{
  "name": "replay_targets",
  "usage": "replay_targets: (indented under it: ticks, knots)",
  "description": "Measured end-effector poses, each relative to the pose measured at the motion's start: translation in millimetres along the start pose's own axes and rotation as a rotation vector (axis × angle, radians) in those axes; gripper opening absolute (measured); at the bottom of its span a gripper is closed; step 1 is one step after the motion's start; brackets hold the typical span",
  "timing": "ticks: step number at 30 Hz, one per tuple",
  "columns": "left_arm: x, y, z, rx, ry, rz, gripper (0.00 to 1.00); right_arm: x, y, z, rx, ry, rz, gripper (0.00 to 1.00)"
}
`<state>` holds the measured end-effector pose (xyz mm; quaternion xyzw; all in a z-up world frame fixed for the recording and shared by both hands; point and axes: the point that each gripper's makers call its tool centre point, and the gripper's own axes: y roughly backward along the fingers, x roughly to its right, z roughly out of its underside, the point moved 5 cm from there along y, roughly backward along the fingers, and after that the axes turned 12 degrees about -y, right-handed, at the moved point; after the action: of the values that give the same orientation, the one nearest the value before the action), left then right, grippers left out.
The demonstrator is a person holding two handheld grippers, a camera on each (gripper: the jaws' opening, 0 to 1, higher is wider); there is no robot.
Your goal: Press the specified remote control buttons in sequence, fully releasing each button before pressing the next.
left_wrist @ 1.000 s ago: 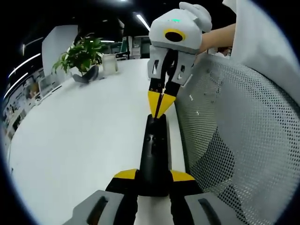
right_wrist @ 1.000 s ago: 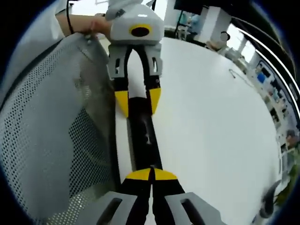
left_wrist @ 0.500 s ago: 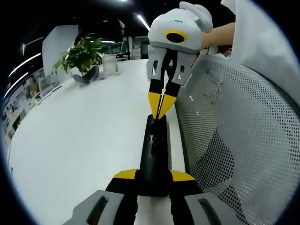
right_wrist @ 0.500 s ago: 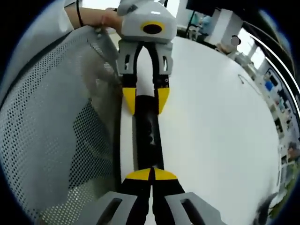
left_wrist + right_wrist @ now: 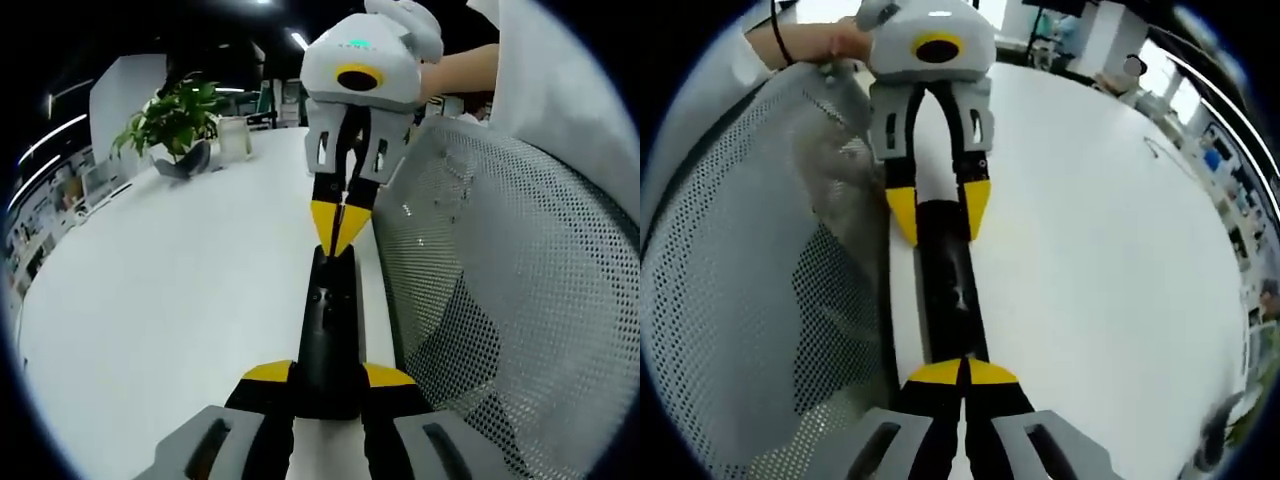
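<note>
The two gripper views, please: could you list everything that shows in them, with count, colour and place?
Remote control: one, black, long, on the white table near its edge, beside the chair.
Table: one, white.
Potted plant: one, green, far end of the table.
Mesh chair back: one, grey, beside the table edge.
Left gripper: yellow tips either side of the remote's near end.
Right gripper: yellow tips together, at the remote's other end.
Person's forearm: behind the right gripper.

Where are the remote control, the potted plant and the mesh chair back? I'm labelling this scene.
remote control (image 5: pixel 330 335), left gripper view, middle of its black body.
potted plant (image 5: pixel 175 118), left gripper view, its green leaves.
mesh chair back (image 5: pixel 500 300), left gripper view, the perforated grey mesh.
</note>
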<state>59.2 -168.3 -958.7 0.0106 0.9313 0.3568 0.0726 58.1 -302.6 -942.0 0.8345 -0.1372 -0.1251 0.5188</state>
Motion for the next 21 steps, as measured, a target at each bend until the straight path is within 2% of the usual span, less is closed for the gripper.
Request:
replay_targets:
  ticks: [3, 4, 6, 8, 11, 16, 18, 21]
  knots:
    - [0.1, 0.0, -0.1, -0.001, -0.002, 0.0, 0.24, 0.9, 1.2, 2.6, 0.068, -0.084, -0.011, 0.0]
    - [0.2, 0.0, -0.1, -0.001, -0.003, -0.001, 0.24, 1.5, 2.0, 3.8, 0.105, -0.073, -0.028, 0.0]
    - [0.4, 0.0, 0.0, -0.001, -0.005, -0.002, 0.24, 1.3, 2.3, 4.5, 0.145, -0.118, -0.022, 0.0]
    - [0.3, 0.1, 0.2, 0.0, -0.007, -0.002, 0.24, -1.9, 2.7, 5.4, 0.137, -0.107, -0.022, 0.0]
    - [0.5, 0.1, 0.0, -0.001, -0.011, -0.003, 0.24, -5.9, 0.0, 0.4, 0.108, -0.031, -0.005, 0.0]
    - [0.4, 0.3, 0.0, 0.0, -0.012, -0.003, 0.24, -6.7, -1.9, -5.3, 0.09, 0.005, 0.005, 0.0]
    - [0.3, 0.3, 0.1, 0.001, -0.013, -0.002, 0.24, -8.6, -2.6, -6.6, 0.085, 0.014, -0.011, 0.0]
    - [0.3, 0.3, 0.2, 0.001, -0.012, -0.003, 0.24, -10.1, -3.3, -7.5, 0.06, 0.066, -0.003, 0.0]
